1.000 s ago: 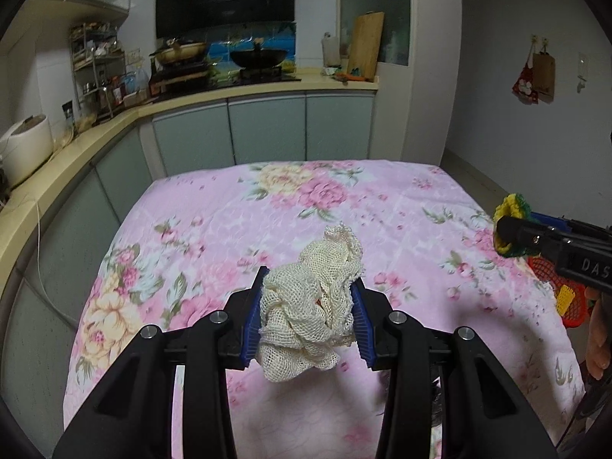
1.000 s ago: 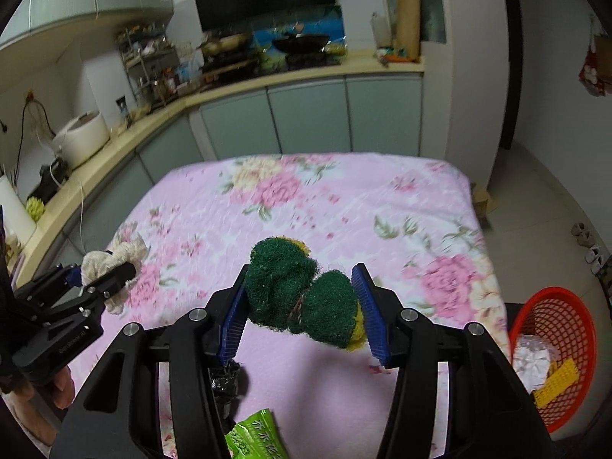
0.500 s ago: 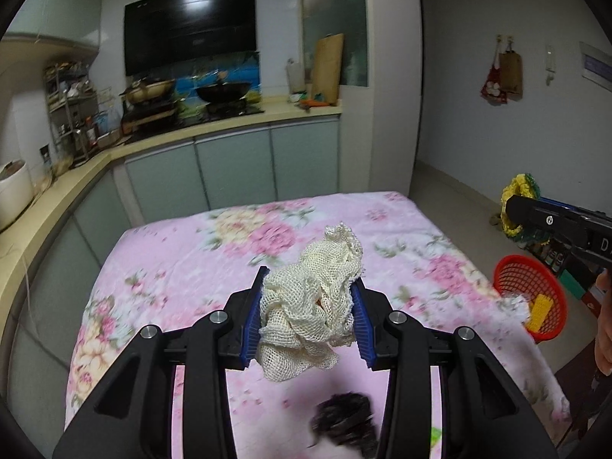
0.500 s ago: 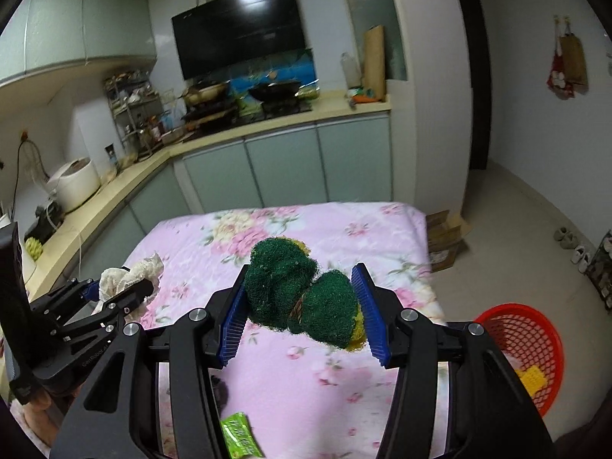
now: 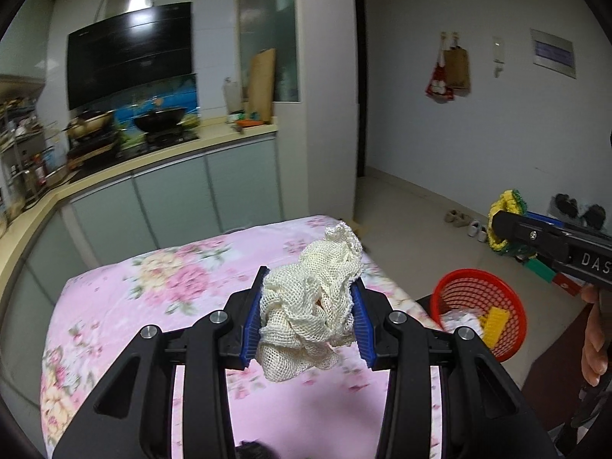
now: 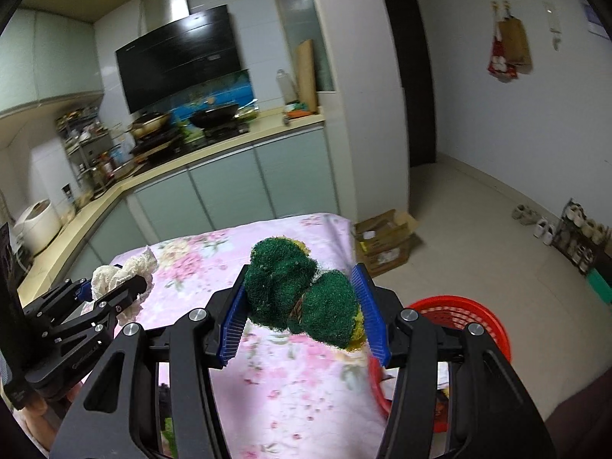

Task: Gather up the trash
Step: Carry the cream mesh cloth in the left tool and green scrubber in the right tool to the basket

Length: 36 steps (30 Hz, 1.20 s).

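Observation:
My left gripper is shut on a crumpled cream mesh cloth, held in the air above the pink floral table. My right gripper is shut on a bunched green scouring sponge with a yellow backing. A red plastic basket sits low to the right of the table, holding white paper and a yellow piece. In the right wrist view the basket shows just right of my fingers, and the left gripper with its cloth is at the left.
A cardboard box lies on the floor past the table's far corner. Shoes and a shoe rack line the right wall. Kitchen counter and cabinets run behind and to the left. A dark item lies at the table's near edge.
Both grippers have swung to the right and risen with their loads. The red basket now sits closer to the middle of both views, and more floor shows.

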Each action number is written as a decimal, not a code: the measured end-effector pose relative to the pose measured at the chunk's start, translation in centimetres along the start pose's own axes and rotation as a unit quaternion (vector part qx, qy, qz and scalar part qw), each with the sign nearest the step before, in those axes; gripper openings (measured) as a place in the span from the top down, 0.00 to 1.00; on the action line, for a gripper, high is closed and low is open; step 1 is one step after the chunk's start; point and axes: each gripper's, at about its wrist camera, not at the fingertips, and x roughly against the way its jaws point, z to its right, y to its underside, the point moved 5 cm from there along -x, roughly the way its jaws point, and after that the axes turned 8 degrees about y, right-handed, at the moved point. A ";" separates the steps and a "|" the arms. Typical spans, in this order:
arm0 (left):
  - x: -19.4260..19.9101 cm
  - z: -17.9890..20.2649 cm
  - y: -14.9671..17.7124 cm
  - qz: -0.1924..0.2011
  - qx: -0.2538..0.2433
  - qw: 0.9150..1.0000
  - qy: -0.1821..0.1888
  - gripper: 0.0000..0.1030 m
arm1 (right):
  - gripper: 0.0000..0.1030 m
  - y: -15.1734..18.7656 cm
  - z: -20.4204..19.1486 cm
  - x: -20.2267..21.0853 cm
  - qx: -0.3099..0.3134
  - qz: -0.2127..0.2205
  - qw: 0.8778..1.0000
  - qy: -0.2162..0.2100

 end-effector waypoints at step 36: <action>-17.1 17.7 3.3 -0.162 -0.081 0.969 0.170 0.63 | 0.51 3.4 16.3 -3.7 -0.115 -0.061 0.982 0.136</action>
